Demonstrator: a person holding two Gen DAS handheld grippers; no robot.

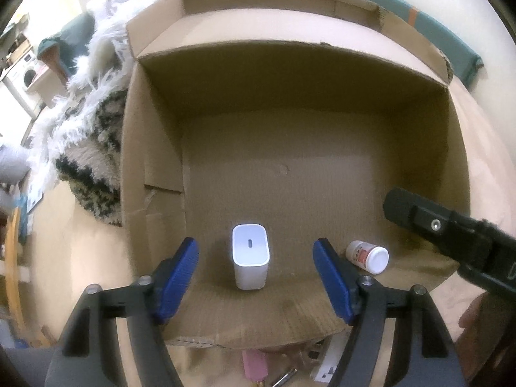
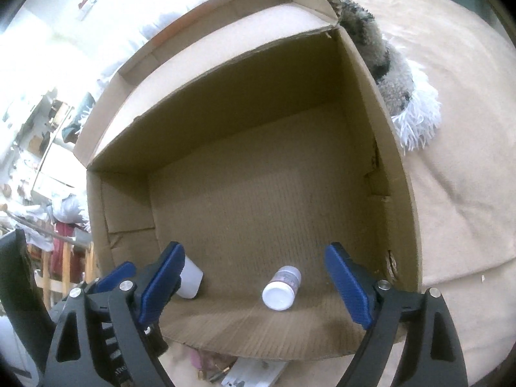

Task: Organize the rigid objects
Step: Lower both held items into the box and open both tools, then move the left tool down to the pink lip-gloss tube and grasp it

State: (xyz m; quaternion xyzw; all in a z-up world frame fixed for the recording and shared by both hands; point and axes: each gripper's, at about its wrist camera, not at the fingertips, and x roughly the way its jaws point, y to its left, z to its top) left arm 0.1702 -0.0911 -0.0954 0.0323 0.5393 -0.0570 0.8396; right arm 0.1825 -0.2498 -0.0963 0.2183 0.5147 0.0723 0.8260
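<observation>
A white USB charger block (image 1: 250,259) stands upright on the floor of an open cardboard box (image 1: 290,103), near the front wall. A small white pill bottle (image 1: 367,256) lies on its side to the charger's right. My left gripper (image 1: 256,264) is open above the box, its blue pads either side of the charger without touching it. My right gripper (image 2: 254,277) is open over the pill bottle (image 2: 282,288), which lies between its pads. The charger (image 2: 191,279) shows partly behind the right gripper's left pad. The right gripper's black body (image 1: 451,235) enters the left wrist view.
The box (image 2: 396,167) sits on a beige cloth surface (image 2: 458,129). A shaggy white, grey and black rug (image 1: 87,135) lies beside the box. A pink item (image 1: 254,362) and a white item (image 1: 325,367) lie in front of the box. Cluttered furniture stands at the far left (image 2: 38,148).
</observation>
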